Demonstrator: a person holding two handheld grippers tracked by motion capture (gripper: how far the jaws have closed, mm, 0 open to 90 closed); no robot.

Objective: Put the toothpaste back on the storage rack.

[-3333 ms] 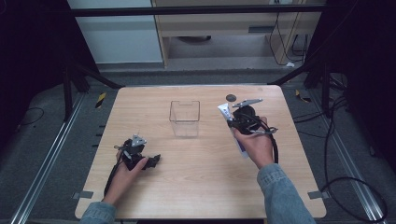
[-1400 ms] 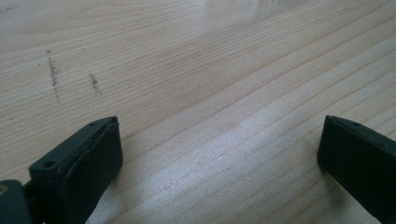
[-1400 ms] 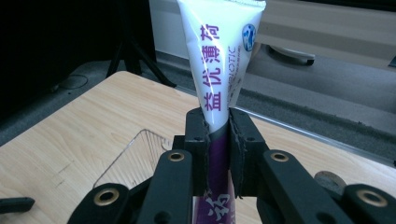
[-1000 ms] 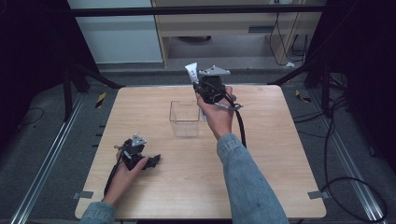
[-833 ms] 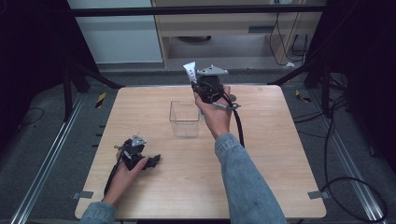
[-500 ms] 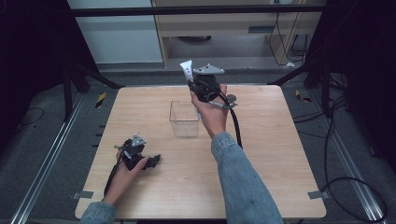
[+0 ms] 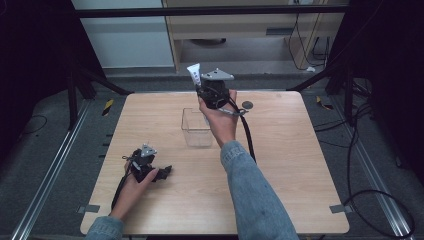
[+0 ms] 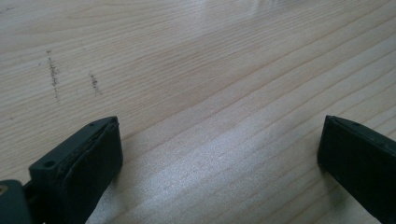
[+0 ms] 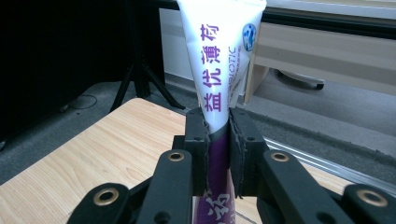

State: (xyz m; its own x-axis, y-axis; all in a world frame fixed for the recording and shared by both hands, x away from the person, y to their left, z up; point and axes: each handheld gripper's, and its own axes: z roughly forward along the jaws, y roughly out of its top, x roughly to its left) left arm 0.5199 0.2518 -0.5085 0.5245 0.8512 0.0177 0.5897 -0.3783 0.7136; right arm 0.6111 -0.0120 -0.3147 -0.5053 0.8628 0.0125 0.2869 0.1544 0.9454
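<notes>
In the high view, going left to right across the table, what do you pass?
Left gripper resting on the table → clear container → right gripper raised, clamping a white tube → small dark round object near the far edge.

The desk [image 8: 210, 70] is seen as pale wood with a fine straight grain and a soft satin sheen, marked by a few dark scuffs at the upper left of the left gripper view. The tube [image 9: 219, 60] is shown as smooth, glossy white plastic printed in purple, clamped between matt black plastic pads of the right tool [image 9: 218, 154], whose arms carry brass-coloured rivets. At the centre of the high view, a clear plastic box [image 7: 197, 127] is seen, and the sleeve [image 7: 250, 195] is of blue denim cloth.
</notes>
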